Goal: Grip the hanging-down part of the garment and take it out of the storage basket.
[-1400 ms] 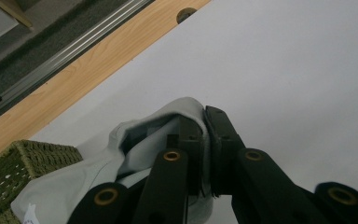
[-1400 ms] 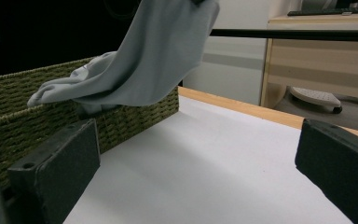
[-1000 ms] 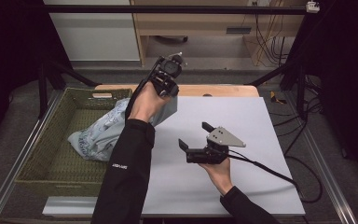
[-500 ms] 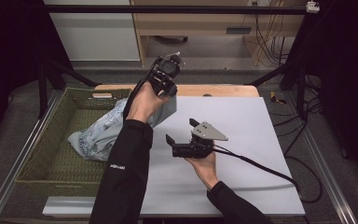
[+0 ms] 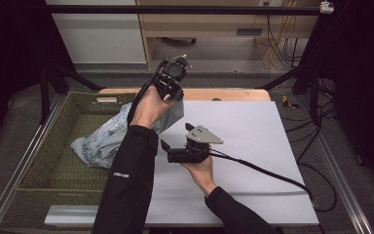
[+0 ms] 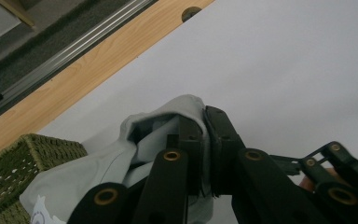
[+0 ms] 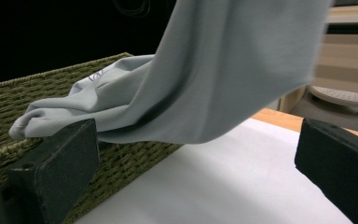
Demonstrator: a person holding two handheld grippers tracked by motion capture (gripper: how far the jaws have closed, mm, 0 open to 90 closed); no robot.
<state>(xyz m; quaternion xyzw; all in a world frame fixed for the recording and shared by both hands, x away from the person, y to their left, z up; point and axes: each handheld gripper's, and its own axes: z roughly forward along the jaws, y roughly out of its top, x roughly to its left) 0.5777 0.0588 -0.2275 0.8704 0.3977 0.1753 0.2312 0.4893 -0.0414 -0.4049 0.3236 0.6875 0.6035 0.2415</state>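
A light blue-grey garment [image 5: 102, 141] hangs from my left gripper [image 5: 171, 90], which is raised above the table's far left and shut on the upper edge of the cloth. The jaws pinch a fold of the garment [image 6: 121, 154] in the left gripper view, where the left gripper [image 6: 205, 154] is tightly closed. The garment's lower part lies in a green woven basket [image 5: 53, 161]. My right gripper [image 5: 165, 150] is low over the white mat, open, pointing left at the hanging cloth. In the right gripper view the garment [image 7: 223, 70] hangs just beyond the wide-apart jaws of the right gripper [image 7: 196, 158].
The white mat [image 5: 258, 126] covers the table, with a wooden strip [image 5: 233, 92] along its far edge. The basket [image 7: 37, 98] sits against the mat's left side. A black cable [image 5: 272, 173] trails from the right gripper to the right. Metal rails run along both sides.
My right gripper has moved left across the mat toward the hanging garment. The left gripper has stayed raised and shut on the cloth.
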